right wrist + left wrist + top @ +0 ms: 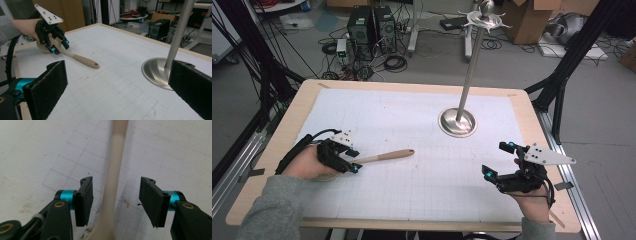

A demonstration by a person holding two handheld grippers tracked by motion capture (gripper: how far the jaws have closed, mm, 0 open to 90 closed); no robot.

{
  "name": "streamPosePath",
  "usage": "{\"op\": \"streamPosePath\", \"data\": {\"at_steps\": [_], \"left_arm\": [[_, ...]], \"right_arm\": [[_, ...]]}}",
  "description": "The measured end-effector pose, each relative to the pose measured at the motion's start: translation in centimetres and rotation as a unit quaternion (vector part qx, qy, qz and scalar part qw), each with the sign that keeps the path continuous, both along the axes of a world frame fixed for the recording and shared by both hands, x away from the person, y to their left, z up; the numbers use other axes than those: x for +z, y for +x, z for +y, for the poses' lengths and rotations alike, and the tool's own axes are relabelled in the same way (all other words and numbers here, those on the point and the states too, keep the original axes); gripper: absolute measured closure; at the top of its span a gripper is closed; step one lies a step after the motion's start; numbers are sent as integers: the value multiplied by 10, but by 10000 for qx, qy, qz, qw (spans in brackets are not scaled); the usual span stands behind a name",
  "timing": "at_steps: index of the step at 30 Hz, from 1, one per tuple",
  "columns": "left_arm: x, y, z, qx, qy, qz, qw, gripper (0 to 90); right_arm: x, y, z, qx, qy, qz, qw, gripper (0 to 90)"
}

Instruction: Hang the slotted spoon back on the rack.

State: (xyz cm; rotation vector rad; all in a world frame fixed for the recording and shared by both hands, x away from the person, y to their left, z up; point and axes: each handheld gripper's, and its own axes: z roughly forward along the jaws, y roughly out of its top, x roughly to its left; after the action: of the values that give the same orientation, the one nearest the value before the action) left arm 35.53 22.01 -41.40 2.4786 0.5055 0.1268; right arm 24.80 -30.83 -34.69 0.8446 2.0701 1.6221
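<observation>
Straddling the wooden spatula's handle with my left gripper, I have the jaws apart on either side, not yet pressing, so the neck sits centred for a clean pinch. It points toward three o'clock. My right gripper waits released at five o'clock, below the metal stand.
</observation>
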Motion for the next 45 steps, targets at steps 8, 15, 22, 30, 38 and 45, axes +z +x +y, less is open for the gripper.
{"op": "streamPosePath", "data": {"at_steps": [8, 15, 22, 30, 38, 45], "left_arm": [[-5, 2, -5, 24, 302, 21, 9995, 554], [-5, 3, -5, 100, 317, -15, 9994, 634], [-4, 2, -6, -58, 396, -88, 9992, 737], [-4, 0, -6, -121, 394, -185, 9990, 763], [-2, -5, -8, 64, 518, -206, 9984, 780], [3, -11, -6, 50, 296, -272, 9992, 779]], "right_arm": [[0, 0, -1, 11, -2, 8, 10000, 10], [-1, 0, -1, 16, -5, 4, 10000, 10], [-1, 0, 0, 23, -15, 39, 10000, 10], [-1, 0, 1, 46, -8, 28, 10000, 10], [-2, 1, 0, 29, -18, 69, 10000, 11], [-2, 1, 0, 24, -7, 70, 10000, 10]]}}
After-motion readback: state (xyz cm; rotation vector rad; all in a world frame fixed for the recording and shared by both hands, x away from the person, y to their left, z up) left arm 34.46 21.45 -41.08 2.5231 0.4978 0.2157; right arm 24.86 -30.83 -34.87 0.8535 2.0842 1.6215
